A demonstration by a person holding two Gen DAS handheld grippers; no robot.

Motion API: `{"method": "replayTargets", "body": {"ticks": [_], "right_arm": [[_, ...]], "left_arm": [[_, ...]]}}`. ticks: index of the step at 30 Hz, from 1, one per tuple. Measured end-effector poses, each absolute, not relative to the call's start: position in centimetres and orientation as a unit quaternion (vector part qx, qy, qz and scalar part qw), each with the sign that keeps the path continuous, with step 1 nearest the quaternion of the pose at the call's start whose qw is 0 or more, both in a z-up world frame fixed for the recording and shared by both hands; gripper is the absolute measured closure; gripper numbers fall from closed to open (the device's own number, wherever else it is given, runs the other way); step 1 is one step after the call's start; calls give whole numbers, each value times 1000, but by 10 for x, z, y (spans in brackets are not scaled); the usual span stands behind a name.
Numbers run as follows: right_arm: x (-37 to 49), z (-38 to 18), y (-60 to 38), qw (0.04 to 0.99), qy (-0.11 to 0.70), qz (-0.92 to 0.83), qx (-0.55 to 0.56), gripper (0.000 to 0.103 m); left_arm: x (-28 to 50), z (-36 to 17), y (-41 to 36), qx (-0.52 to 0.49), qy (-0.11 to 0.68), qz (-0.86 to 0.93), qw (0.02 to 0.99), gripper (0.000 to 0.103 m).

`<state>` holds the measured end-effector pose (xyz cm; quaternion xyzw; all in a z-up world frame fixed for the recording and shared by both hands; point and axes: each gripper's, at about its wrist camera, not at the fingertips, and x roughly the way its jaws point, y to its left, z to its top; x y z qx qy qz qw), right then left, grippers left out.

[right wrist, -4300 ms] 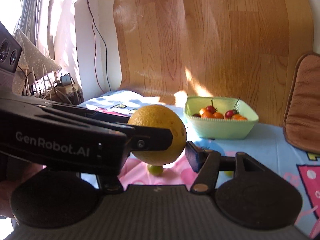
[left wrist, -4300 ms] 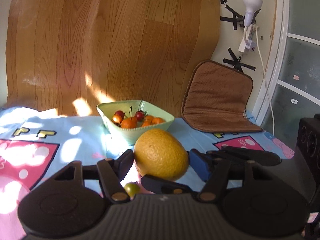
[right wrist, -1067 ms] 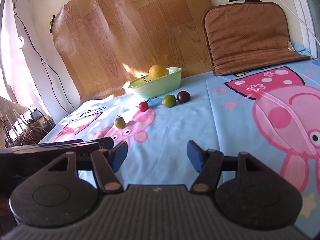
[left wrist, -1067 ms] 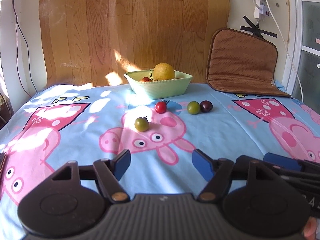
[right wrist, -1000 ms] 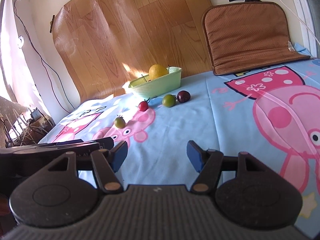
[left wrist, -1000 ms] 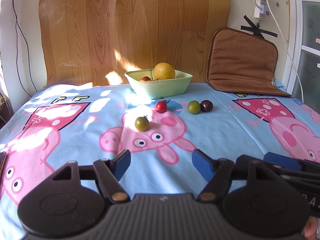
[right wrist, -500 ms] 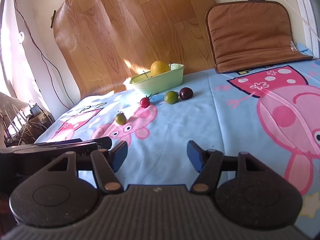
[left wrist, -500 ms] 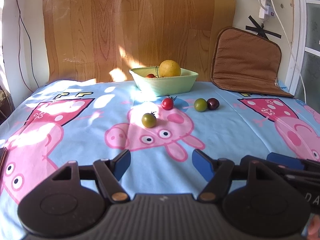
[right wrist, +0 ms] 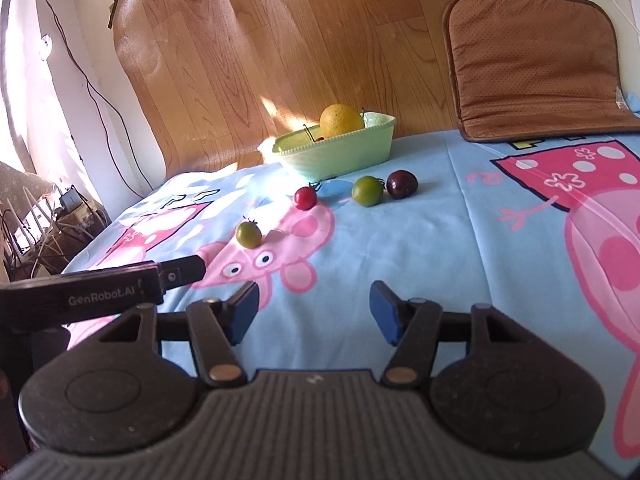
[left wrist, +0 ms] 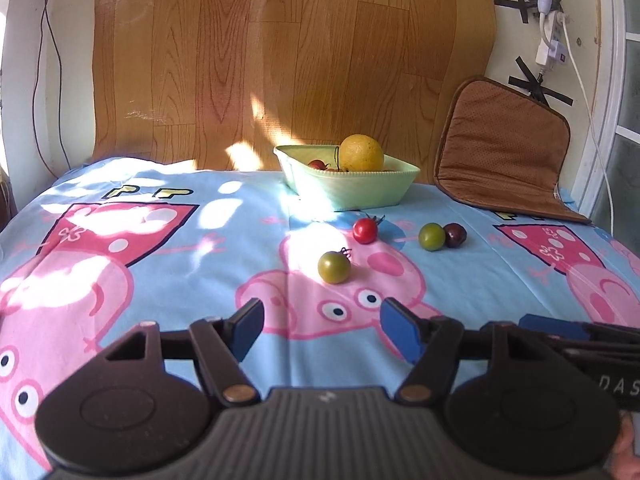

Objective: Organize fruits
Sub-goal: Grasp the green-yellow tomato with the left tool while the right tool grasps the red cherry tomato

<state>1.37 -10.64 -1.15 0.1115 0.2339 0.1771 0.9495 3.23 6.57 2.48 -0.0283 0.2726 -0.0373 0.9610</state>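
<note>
Indoors, sunlit cartoon tablecloth (left wrist: 240, 208) meets wood-grain backdrop (left wrist: 280, 60); both tongs (left wrist: 322, 320) (right wrist: 314, 306) empty, narrowing.

bowl (left wrist: 352, 192): pale green
big fruit (left wrist: 361, 153): yellow-orange
loose tomatoes: red (left wrist: 365, 230), two green (left wrist: 334, 267), one dark purple (left wrist: 455, 235)
sheet (left wrist: 200, 240): light blue, pink cartoon pigs
cushion (left wrist: 500, 148): brown

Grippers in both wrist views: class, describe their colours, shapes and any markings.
Each gripper, left and right, is matt black with a ribbed middle body, two round side discs, brass-coloured pivot pins and blue pads. Seen from the right wrist, the left gripper's side bar reads "GenRobot.AI" in pale letters.
</note>
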Motion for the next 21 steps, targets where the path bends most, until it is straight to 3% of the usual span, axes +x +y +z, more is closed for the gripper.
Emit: {"method": "replayTargets", "body": {"ticks": [3,10,14,21], "right_arm": [[31,-8,-105,951,230,176,104,51],[78,-2,-96,950,236,184,87,60],[106,0,-88,948,240,196,78,62],[150,2,-68,937,257,233,38,65]], "left_arm": [[48,23,64,-23,278,-41,959,38],[88,21,61,-18,288,-49,956,42],[106,16,60,-14,296,-43,954,52],[116,8,56,-7,308,-63,949,55]]}}
